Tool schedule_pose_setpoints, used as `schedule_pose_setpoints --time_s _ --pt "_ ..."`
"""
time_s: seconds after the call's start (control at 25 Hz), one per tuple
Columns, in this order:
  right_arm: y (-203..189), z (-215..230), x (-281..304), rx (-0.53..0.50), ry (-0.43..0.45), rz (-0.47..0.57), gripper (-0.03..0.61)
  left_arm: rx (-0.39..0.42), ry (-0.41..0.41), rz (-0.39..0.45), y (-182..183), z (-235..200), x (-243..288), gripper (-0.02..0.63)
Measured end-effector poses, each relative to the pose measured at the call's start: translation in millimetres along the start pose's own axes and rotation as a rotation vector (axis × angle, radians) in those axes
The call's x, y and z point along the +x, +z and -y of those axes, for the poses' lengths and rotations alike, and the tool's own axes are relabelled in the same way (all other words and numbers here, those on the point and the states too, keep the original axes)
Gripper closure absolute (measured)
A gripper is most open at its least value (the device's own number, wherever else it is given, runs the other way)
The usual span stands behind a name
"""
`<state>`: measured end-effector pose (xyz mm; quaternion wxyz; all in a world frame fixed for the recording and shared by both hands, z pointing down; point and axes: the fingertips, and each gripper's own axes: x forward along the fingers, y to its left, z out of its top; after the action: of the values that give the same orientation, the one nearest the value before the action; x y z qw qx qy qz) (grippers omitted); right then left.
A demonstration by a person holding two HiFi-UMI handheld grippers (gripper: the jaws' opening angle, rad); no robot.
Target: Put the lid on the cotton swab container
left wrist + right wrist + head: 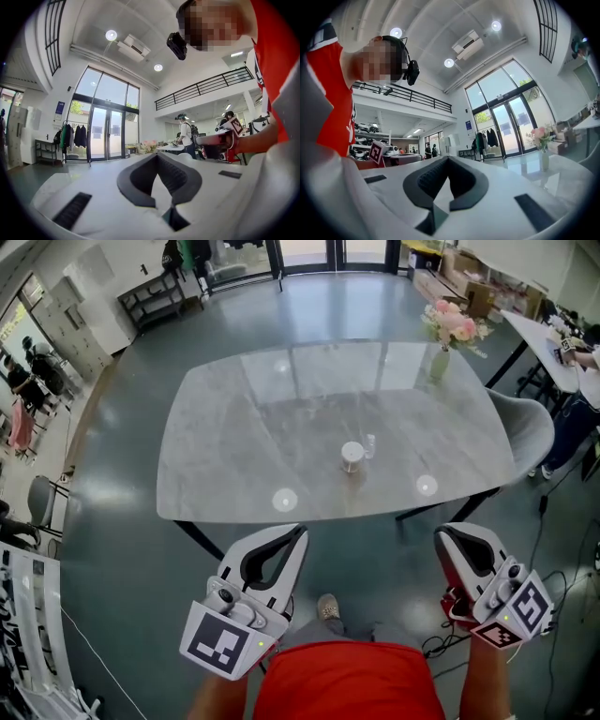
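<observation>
A small round cotton swab container (352, 457) stands on the grey marble table (234, 446), right of centre near the front edge. Beside it, to the right, sits a small clear piece (370, 445), perhaps its lid. My left gripper (300, 532) is held low in front of the table edge, shut and empty. My right gripper (442, 536) hangs at the same height to the right, also shut and empty. In the left gripper view the jaws (157, 157) meet at their tips. The right gripper view shows its jaws (447, 159) closed the same way. Both point up and away from the table.
A vase of pink flowers (448, 329) stands at the table's far right corner. A grey chair (525, 427) sits at the right side. Cables lie on the floor by my right foot (441, 638). People and desks are farther off in the room.
</observation>
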<state>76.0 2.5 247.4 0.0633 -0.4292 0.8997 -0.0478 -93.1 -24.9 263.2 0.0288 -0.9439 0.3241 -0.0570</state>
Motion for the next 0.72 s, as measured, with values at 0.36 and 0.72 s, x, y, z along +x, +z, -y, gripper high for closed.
schedule_pose_setpoints --time_s 0.36,0.72 --pt "-6.7 47.6 27.9 0.019 -0.035 -0.029 0.56 -0.036 0.003 -0.047 -17.8 -30.1 41.9 0.603" --pt "-39.5 80.2 75.6 -0.007 -0.004 -0.086 0.56 -0.059 0.059 -0.082 -54.1 -62.3 70.2 0.604"
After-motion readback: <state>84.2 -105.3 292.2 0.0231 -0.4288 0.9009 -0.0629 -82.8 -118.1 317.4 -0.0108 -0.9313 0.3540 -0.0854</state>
